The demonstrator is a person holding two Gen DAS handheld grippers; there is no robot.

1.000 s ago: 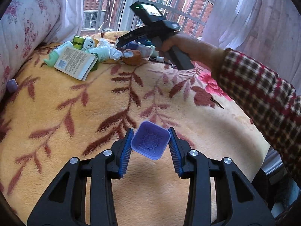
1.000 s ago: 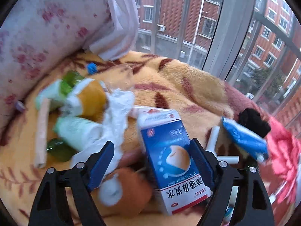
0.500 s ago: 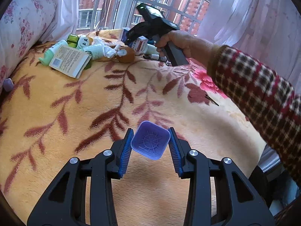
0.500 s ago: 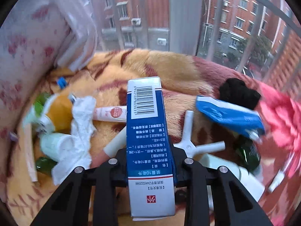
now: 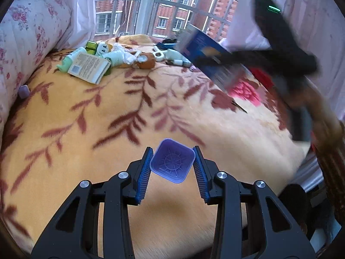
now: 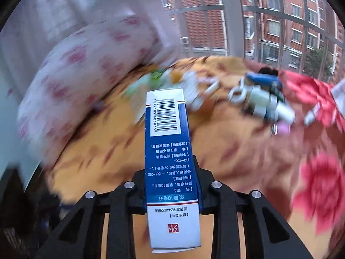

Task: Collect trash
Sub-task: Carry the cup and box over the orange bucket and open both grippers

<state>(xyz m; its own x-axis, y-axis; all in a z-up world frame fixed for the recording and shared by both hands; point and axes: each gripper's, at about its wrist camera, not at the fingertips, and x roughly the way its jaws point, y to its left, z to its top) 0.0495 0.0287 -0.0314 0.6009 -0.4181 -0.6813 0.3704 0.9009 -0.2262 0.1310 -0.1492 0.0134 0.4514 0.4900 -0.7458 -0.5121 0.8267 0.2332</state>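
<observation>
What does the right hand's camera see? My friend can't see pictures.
The right gripper is shut on a tall blue and white box with a barcode, above a yellow flowery blanket. Blurry trash lies beyond, by a window.

Two grippers show, the left gripper (image 5: 172, 168) with one purple cup (image 5: 172, 163) and the right gripper (image 6: 171, 181) with one blue-and-white carton (image 6: 168, 155), plus one tan booklet (image 5: 89, 68).

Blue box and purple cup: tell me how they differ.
The blue box is a long, closed carton with a barcode; the purple cup is short, squarish and open. The box sits in the right gripper, the cup in the left gripper. Both are clamped between jaws, off the blanket.
</observation>
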